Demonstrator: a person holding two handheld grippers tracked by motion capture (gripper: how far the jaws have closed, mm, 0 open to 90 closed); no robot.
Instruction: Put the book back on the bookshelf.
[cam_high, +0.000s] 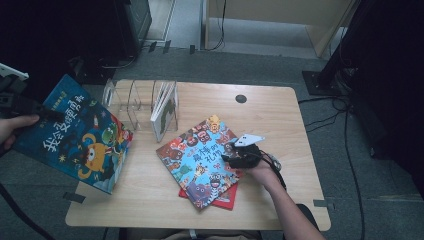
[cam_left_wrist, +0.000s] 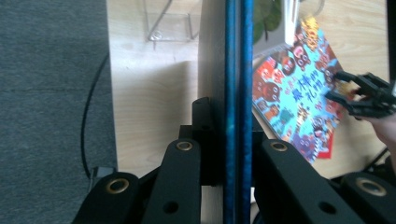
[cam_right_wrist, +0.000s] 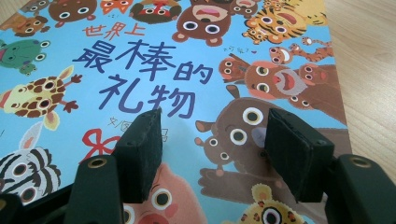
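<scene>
The light wooden table (cam_high: 150, 200) stood on grey carpet (cam_high: 350, 200). A clear book rack (cam_high: 135, 102), one book upright in it, sat at ten o'clock. At centre a red book (cam_high: 227, 199) lay flat under the light-blue animal book (cam_high: 200, 160). A dark cable hole (cam_high: 241, 98) lay at one o'clock.
</scene>
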